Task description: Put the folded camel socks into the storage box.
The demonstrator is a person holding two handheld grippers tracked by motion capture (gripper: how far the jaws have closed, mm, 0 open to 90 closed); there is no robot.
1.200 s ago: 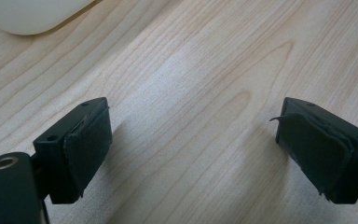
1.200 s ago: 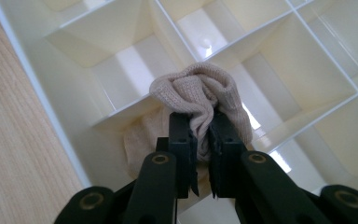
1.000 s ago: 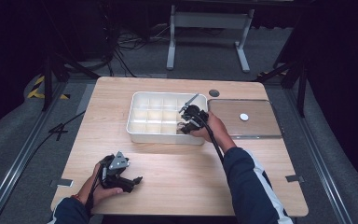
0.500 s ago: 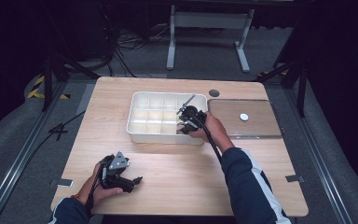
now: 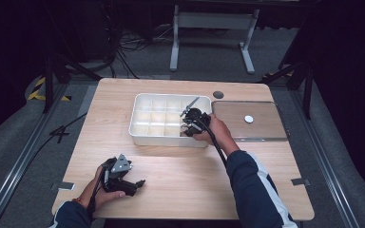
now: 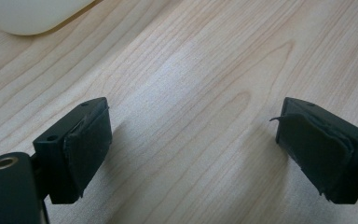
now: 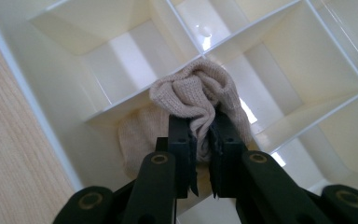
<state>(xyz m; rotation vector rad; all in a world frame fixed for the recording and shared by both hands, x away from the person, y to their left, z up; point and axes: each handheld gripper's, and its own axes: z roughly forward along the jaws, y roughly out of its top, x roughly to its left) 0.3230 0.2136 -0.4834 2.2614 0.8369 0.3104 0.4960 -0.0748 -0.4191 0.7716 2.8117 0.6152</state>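
Note:
A white tray (image 5: 142,130) with several square compartments stands at the middle of the wooden table. My right gripper (image 5: 188,128) hangs over its near right corner, jaws pinched on a beige knitted cloth (image 7: 196,95). In the right gripper view the cloth bunches above the fingertips and drapes over a divider into a near compartment of the tray (image 7: 37,116). My left gripper (image 5: 135,184) rests low near the table's front left, held by a hand. Its jaws stand wide apart over bare wood in the left gripper view, with nothing between the pads (image 6: 86,144).
A shallow brown tray (image 5: 261,130) holding a small white disc (image 5: 249,119) lies right of the white tray. A dark round mark (image 5: 218,94) sits on the table behind it. A corner of the white tray (image 6: 32,18) shows at the upper left of the left gripper view.
The right gripper has shifted slightly over the tray's near right corner; the left hand and gripper have stayed put.

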